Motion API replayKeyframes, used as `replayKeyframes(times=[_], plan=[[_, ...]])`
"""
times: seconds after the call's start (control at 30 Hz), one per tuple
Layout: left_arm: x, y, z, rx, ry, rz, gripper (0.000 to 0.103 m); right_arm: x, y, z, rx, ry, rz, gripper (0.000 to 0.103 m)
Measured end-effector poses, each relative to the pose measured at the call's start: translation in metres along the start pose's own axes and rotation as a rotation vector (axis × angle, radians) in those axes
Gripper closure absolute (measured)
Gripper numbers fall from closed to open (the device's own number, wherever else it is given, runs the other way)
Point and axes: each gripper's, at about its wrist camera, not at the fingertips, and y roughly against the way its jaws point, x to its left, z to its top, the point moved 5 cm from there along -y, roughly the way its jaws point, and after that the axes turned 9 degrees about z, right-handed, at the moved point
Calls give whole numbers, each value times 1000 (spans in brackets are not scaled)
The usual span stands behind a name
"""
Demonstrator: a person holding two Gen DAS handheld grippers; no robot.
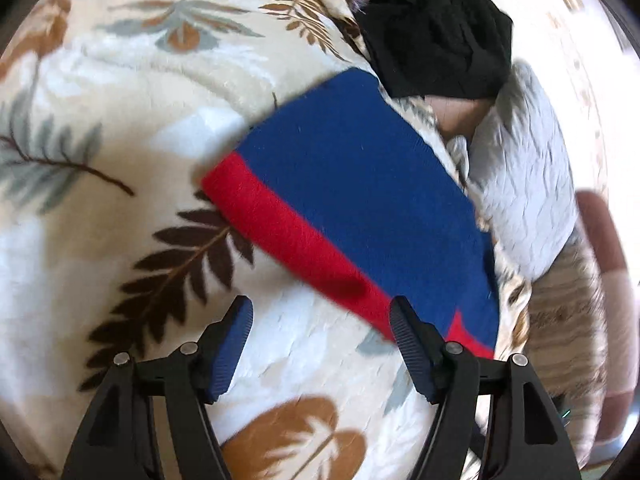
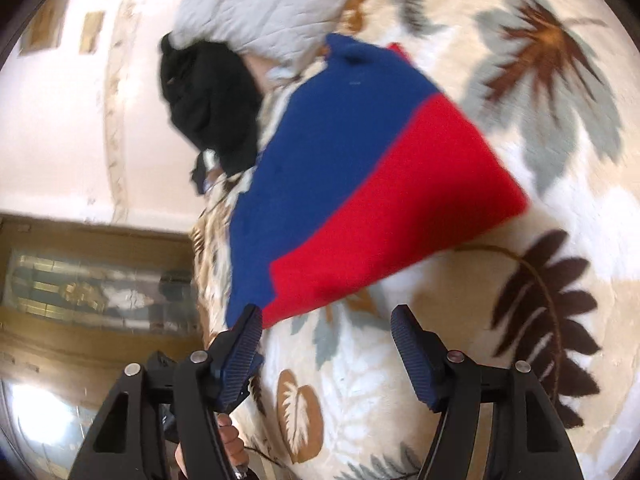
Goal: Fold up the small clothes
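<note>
A blue-and-red garment (image 1: 352,200) lay flat on the leaf-patterned blanket (image 1: 120,128) covering the bed. Beyond it, at the far side, sat a crumpled black garment (image 1: 436,28) beside a grey quilted pillow (image 1: 520,184). The left hand-held gripper (image 1: 322,344) hovered with fingers apart near the red edge. The right hand-held gripper (image 2: 326,356) was likewise spread, holding nothing, its left fingertip (image 2: 250,322) at the garment's near corner.

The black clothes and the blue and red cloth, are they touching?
Touching. In the left wrist view the black clothes sit right against the blue and red cloth's top corner, no blanket showing between.
</note>
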Motion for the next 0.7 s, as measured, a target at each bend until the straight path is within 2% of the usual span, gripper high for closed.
replayKeyframes(times=[0.1,0.17,0.23,0.37,0.4,0.47,0.5,0.53,0.6,0.63,0.7], plan=[[1,-12,9,-16,80,-75,32,-16,-10,8,-35,-62,-26,32],[0,-15,15,-34,120,-126,32,-22,-18,15,-68,-103,-3,32],[1,-21,19,-50,186,-170,32,-18,-22,26,-116,-89,10,31],[-4,-21,23,-109,190,-184,33,-16,-34,44,-214,-82,42,27],[-6,-22,24,-124,187,-180,36,-15,-36,46,-234,-77,46,27],[-6,-25,21,-137,179,-130,64,-10,-41,52,-265,-42,45,26],[-6,-29,23,-137,180,-125,66,-8,-44,54,-270,-26,35,27],[-5,-30,23,-144,189,-130,71,-5,-45,56,-278,-8,26,32],[-2,-26,23,-144,194,-132,76,-6,-48,58,-266,9,21,66],[-3,-25,24,-146,194,-130,78,-8,-49,59,-262,4,15,76],[-5,-16,22,-157,186,-134,81,-7,-43,59,-275,12,19,78]])
